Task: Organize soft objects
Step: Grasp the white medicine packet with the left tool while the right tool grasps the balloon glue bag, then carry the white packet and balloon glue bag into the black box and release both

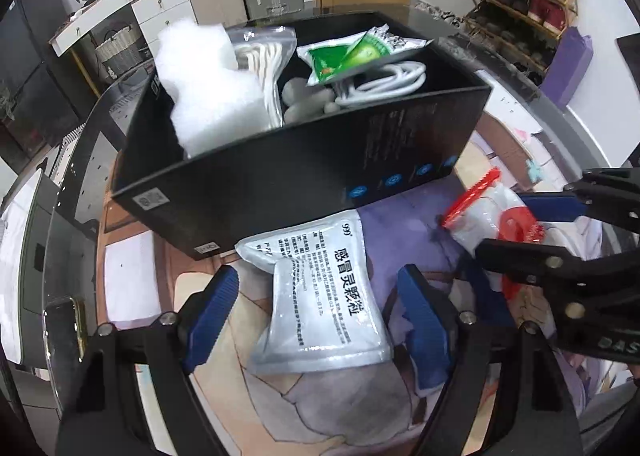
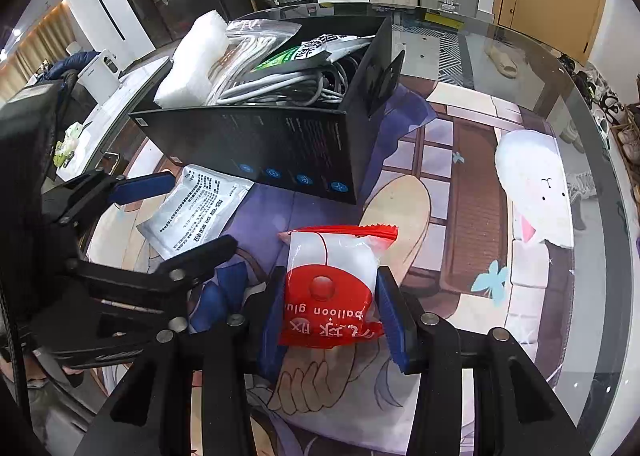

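Foil lay slack between the left gripper's (image 1: 316, 296) wide-open jaws: the medicine sachet (image 1: 320, 296), flat on the mat beside the black box (image 1: 304, 160). It looked light, limp and slippery, best pinched across its middle. The right gripper (image 2: 328, 308) clasped the balloon glue packet (image 2: 330, 288).

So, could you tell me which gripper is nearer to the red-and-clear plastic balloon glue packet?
Right. The right gripper straddles the balloon glue packet; the left gripper brackets the silver medicine sachet beside it.
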Tool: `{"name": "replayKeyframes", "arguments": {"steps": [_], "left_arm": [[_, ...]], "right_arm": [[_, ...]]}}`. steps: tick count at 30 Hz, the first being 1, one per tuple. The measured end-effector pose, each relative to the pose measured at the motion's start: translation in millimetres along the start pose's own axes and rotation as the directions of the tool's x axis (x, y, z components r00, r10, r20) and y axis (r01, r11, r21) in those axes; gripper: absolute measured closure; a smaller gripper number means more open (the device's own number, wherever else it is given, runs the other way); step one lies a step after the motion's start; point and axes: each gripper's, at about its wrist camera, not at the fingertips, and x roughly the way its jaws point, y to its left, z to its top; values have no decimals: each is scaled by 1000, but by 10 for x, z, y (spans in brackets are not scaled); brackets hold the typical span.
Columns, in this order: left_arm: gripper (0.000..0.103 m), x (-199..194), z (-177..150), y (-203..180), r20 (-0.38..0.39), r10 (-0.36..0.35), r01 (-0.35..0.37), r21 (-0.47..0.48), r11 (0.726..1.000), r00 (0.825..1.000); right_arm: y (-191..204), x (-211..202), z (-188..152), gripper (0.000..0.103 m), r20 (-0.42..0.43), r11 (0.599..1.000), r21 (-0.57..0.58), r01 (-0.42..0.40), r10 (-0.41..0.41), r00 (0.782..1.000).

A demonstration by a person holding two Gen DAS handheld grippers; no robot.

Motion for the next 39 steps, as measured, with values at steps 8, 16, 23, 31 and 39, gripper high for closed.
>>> {"name": "replayKeyframes", "arguments": {"steps": [8, 16, 23, 31, 39], "left_arm": [[64, -80, -6, 97, -21, -55, 55, -3, 998, 998], [71, -278, -96, 294, -15, -91, 90, -14, 996, 996], [71, -487, -157, 360, 25, -86, 86, -10, 996, 996], [71, -838, -152, 305, 115, -55, 52, 22, 998, 992], [71, -1127, -103, 233, 194, -71, 65, 36, 997, 978]], "right_arm": [[35, 2, -20, 59, -6, 1000, -14, -14, 14, 1000], [234, -76, -54, 59, 3, 998, -49, -26, 27, 1000], [412, -283, -60, 59, 34, 997, -73, -36, 39, 999], [486, -549, -100, 59, 72, 993, -102, -61, 69, 995], [573, -933, -59, 59, 176, 993, -105, -61, 79, 981]]}}
